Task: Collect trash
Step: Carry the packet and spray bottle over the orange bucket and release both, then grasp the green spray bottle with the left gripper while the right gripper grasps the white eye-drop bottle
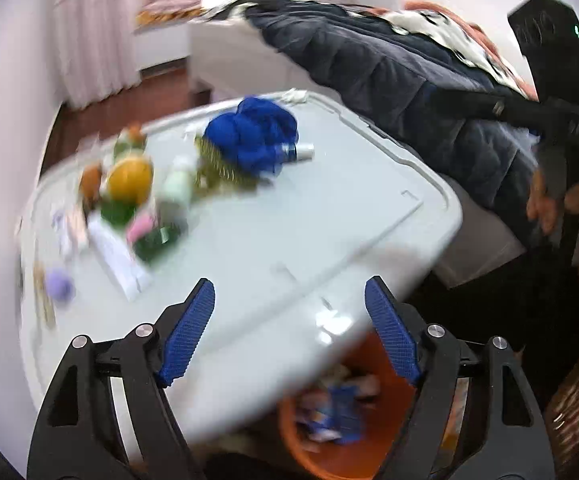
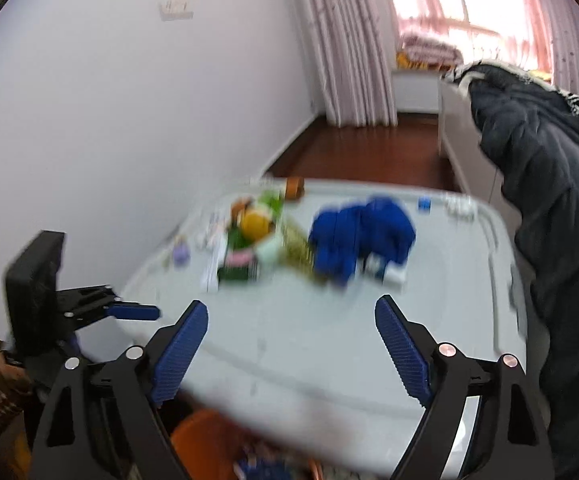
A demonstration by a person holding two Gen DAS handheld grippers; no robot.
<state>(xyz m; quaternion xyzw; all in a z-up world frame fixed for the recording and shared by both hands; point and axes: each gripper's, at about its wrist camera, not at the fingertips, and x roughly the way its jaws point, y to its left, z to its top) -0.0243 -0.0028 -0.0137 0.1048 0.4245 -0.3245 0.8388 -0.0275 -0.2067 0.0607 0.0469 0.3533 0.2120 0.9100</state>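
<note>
— What were the two grippers doing when you looked?

— Both stood with their jaws released and nothing between them. The left gripper (image 1: 289,332) hung over the near edge of the pale grey worktop (image 1: 289,208), and the right gripper (image 2: 291,344) hovered over the same edge from the other side.

— And the trash?

— Some lay in the orange bin (image 1: 353,456) just below the worktop's edge, blue and white scraps, too blurred to tell apart. The rest sat on the worktop: a crumpled blue cloth (image 1: 255,136), a yellow round thing (image 1: 129,180) among green and pink bits, a white flat packet (image 1: 117,256), and a small purple lump (image 1: 59,284) near the left edge.

— Anything beside it?

— A dark padded jacket (image 1: 409,92) draped over the bed just beside the worktop, and a hand (image 1: 545,204) holding the right gripper's handle.
</note>
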